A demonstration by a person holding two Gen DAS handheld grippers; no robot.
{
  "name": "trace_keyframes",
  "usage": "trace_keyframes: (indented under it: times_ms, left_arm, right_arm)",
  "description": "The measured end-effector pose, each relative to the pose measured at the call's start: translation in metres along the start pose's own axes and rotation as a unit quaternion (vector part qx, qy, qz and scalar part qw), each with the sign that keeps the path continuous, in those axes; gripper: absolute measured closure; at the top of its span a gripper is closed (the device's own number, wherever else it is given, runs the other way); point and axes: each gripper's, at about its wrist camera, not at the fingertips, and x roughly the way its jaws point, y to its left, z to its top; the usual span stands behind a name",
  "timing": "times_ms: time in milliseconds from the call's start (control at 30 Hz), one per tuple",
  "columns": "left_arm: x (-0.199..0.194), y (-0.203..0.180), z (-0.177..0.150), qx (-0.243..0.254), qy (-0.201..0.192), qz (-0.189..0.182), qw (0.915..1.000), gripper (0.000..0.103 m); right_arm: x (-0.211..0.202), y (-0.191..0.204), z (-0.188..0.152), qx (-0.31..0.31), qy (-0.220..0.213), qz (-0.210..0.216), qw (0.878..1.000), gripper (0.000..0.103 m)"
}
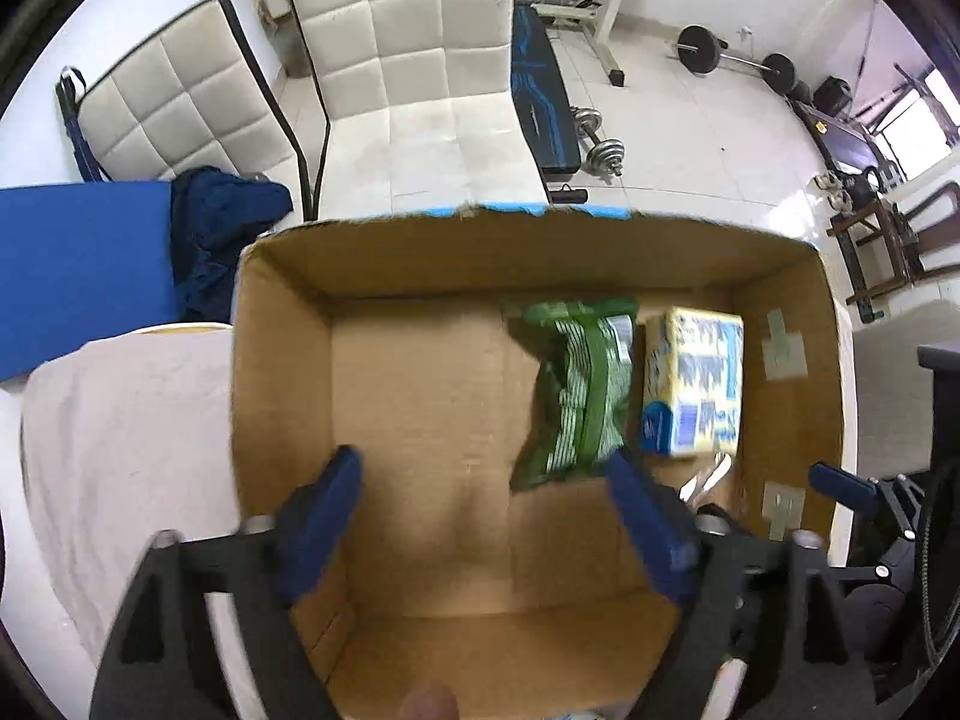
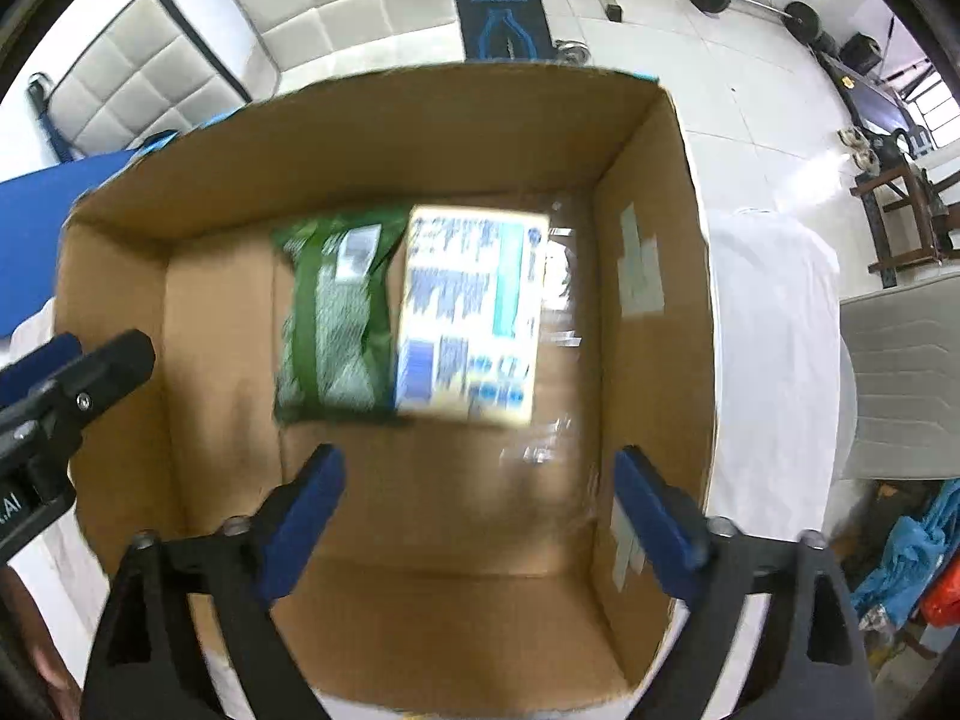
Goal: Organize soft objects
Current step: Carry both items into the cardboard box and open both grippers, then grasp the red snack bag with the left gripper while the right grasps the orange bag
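Left wrist view: cardboard box (image 1: 288, 360) holding green packet (image 1: 579, 390) beside yellow-blue pack (image 1: 690, 384); left tongs (image 1: 480, 474) and right tongs (image 2: 477, 468) both spread, empty.

Bright, even daylight; window (image 1: 918, 132) at right blown out. Strong fisheye bending, black vignette at corners. Motion blur smears the packages in the box (image 2: 648, 324); soft shadows inside its walls.

Probably a home gym: weight bench (image 1: 543, 114), barbell (image 1: 735, 60), dumbbell (image 1: 600, 147), tiled floor (image 1: 690, 138).
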Motion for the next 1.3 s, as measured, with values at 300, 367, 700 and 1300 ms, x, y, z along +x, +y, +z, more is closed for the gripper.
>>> trace_keyframes:
  times_ms: [300, 367, 700, 1300]
  left_arm:
    - [-0.041, 0.003, -0.046, -0.011, -0.042, 0.006, 0.9990, 0.003]
    - [-0.054, 0.004, -0.059, -0.018, -0.058, 0.009, 0.9981, 0.003]
    - [-0.121, 0.000, -0.109, -0.025, -0.129, 0.025, 0.9910, 0.003]
    - [-0.138, 0.037, -0.183, -0.067, -0.110, 0.050, 0.9905, 0.003]
  right_arm:
    - [-0.034, 0.006, -0.057, -0.012, -0.045, 0.004, 0.999, 0.001]
    - [-0.050, 0.009, -0.072, -0.015, -0.073, -0.002, 0.997, 0.001]
    - [-0.122, 0.007, -0.124, -0.017, -0.147, -0.007, 0.989, 0.001]
    - [-0.133, -0.006, -0.194, -0.035, -0.116, 0.008, 0.993, 0.000]
